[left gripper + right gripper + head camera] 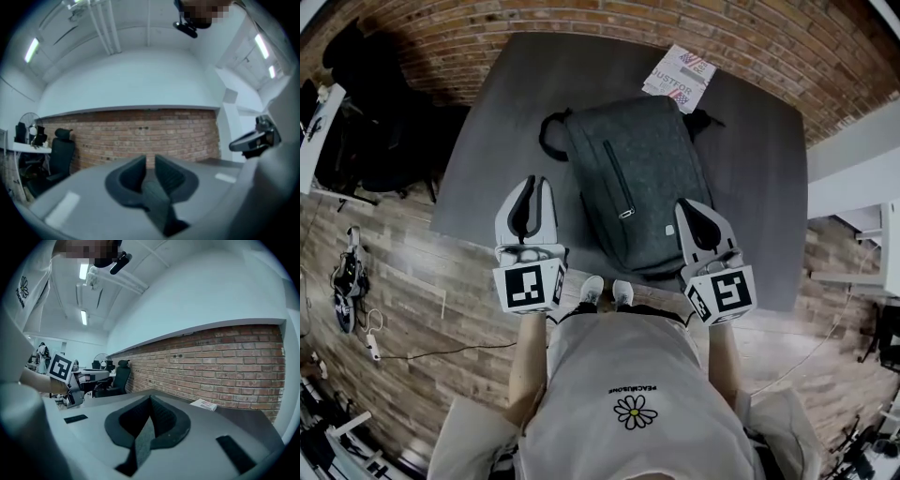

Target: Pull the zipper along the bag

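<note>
The left gripper (150, 161) has its fingers (132, 172) a narrow slit apart, with nothing between them (only the brick wall (140, 133) shows through the gap). The right gripper (149, 399) has its fingers pressed together and is empty. In the head view both hover at mid-frame, the left one left of the backpack (637, 178), the right one over its right edge. The backpack lies flat at the centre of the grey table (487, 122), and its zipper (617, 178) runs down the front, untouched. A booklet (680, 77) lies at upper centre, by the bag's top.

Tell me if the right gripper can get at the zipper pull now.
Likely yes: the right gripper hangs by the bag, with nothing between it and the zipper pull. Its shut jaws must open first.
</note>
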Demonstrator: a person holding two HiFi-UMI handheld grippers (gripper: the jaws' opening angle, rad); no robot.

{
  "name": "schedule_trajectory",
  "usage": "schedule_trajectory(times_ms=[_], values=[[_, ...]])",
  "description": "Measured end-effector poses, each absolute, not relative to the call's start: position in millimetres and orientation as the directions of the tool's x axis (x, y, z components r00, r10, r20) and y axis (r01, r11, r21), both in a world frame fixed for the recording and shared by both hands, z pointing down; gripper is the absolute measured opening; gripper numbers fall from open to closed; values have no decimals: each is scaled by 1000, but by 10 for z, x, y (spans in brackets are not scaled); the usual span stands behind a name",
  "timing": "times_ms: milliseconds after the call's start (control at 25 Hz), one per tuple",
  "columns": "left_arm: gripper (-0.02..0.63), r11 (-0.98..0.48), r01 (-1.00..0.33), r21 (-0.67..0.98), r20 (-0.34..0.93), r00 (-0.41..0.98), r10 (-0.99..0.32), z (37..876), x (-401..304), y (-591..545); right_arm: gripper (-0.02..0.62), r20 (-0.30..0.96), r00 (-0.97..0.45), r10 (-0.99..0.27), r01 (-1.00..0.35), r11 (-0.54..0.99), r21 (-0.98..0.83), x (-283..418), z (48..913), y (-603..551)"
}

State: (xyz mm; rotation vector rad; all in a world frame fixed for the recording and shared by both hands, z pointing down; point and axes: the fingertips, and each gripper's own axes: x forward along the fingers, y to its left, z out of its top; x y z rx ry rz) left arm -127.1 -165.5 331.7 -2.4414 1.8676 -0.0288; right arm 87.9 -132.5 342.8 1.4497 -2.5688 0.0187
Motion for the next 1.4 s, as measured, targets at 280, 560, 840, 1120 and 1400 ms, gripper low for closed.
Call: schedule_trajectory(times_ms=[280, 560, 840, 1120, 1400], values=[[125, -299, -953, -52, 80, 294, -952, 3704, -1355, -1671, 2, 249, -519, -818, -824, 556, 111, 728, 3676, -1400], [206, -374, -923, -94, 238, 344, -908, 4327, -1357, -1737, 2, 317, -538, -781, -786, 600, 147, 590, 3913, -1454], [230, -440, -887, -137, 351, 372, -859, 4779, -1325, -1758, 2, 434, -546, -716, -745, 653, 139, 437, 4320, -1542], [230, -477, -868, -137, 390, 395, -832, 4956, -1281, -1704, 2, 551, -491, -675, -729, 664, 164, 392, 4697, -1651], [235, -516, -845, -140, 430, 417, -800, 5139, -1254, -1701, 2, 614, -459, -642, -698, 688, 199, 372, 4850, -1703]])
